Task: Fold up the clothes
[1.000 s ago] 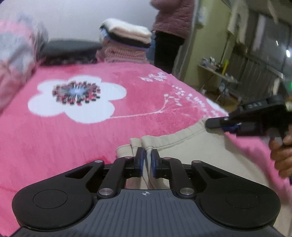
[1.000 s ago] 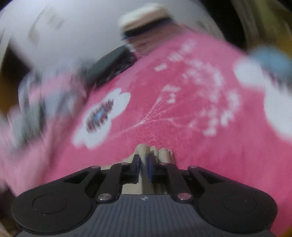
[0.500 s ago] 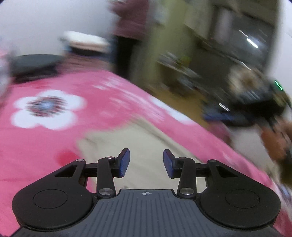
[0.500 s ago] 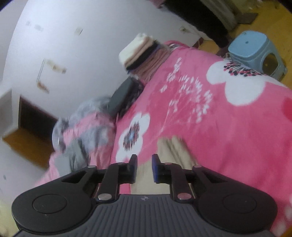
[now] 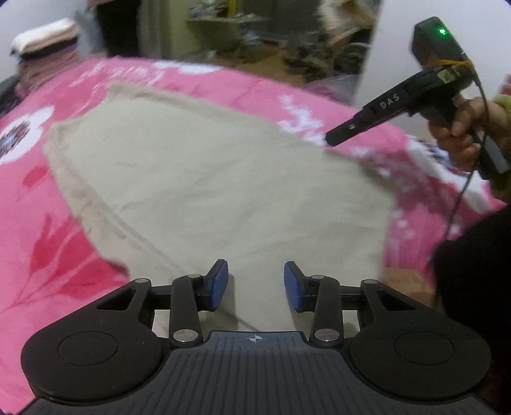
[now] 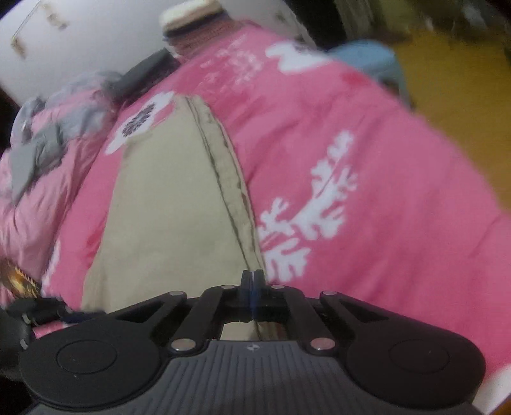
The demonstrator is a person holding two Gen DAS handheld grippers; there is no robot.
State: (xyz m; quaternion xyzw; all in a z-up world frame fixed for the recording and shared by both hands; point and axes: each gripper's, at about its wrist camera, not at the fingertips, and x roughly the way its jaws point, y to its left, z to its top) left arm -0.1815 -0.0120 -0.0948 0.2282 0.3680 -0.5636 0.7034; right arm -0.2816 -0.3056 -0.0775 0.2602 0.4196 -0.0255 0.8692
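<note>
A beige garment (image 5: 207,178) lies spread flat on the pink flowered blanket (image 5: 38,255). My left gripper (image 5: 255,284) hovers over its near end, open, with nothing between the blue pads (image 5: 218,284). In the left wrist view a hand (image 5: 463,127) holds my right gripper (image 5: 329,140), whose tip sits by the garment's right edge. The right wrist view shows that gripper (image 6: 252,281) shut with no cloth visible between its fingers, above the stitched hem of the garment (image 6: 166,207).
A stack of folded clothes (image 5: 44,41) stands at the blanket's far end, also visible as a stack (image 6: 198,19) in the right wrist view. A grey and pink quilt (image 6: 41,150) is bunched at the left. A blue stool (image 6: 367,60) stands on the floor beyond the bed.
Both grippers let go of the beige garment and drew back along it. It now lies spread out flat. The left jaws opened; the right jaws parted, then shut empty.
</note>
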